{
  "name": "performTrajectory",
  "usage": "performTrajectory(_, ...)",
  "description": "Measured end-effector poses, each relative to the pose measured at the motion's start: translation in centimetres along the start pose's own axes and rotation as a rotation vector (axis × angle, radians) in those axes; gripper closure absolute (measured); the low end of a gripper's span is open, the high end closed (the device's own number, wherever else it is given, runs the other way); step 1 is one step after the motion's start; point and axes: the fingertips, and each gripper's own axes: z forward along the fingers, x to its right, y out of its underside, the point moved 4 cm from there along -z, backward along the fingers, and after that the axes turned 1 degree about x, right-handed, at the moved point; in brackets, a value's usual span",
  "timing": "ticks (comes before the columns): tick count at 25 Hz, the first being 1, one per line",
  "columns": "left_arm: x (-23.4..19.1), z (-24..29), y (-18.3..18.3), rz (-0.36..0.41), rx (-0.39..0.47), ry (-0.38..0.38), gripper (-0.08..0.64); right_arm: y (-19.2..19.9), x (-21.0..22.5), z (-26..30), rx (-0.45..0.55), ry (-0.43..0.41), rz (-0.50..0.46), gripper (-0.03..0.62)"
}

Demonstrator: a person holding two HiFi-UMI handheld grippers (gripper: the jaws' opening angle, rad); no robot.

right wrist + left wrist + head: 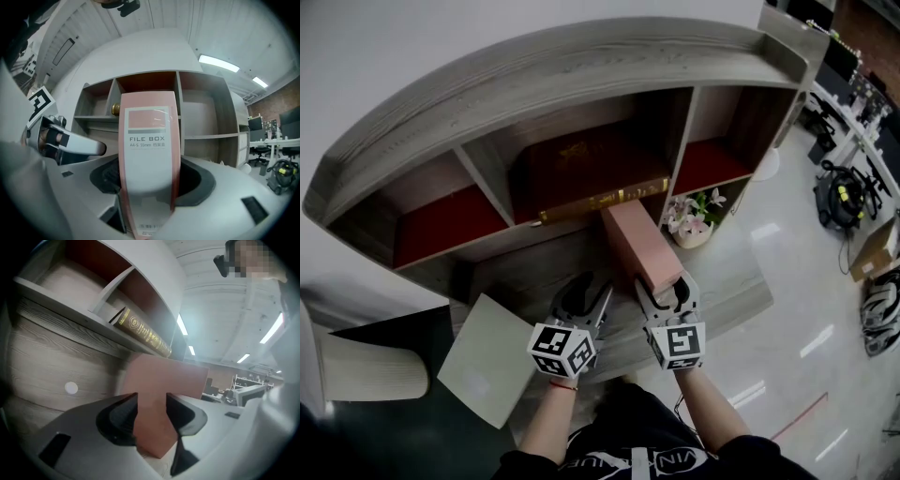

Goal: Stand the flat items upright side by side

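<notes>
The right hand-held gripper (150, 174) is closed on the pink box (639, 246). Its two jaws squeeze the thin sides of the box at the near end, and the label faces the gripper's camera. The box is up in the air over the bench (534, 272). It points at the middle hole of the shelf (581, 75), and its far end is at the mouth of that hole. A dark book (600, 199) with gold letters lies flat in there, close to that end. The left hand-held gripper (151, 401) is just beside the box, on its left. Its jaws are about half open. The big flat side of the box shows through the gap, but I cannot tell if the jaws touch it.
</notes>
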Motion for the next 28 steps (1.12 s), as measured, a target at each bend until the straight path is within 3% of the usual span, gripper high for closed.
performTrajectory(5, -0.4, 0.8, 0.5, -0.016, -0.01, -0.019, 0.37, 0.1, 1.7, 0.8, 0.009, 0.027, 0.046, 0.298)
performTrajectory(28, -1.0, 0.8, 0.7, -0.03, -0.009, -0.104, 0.37, 0.2, 4.9, 3.5, 0.054, 0.116, 0.052, 0.302)
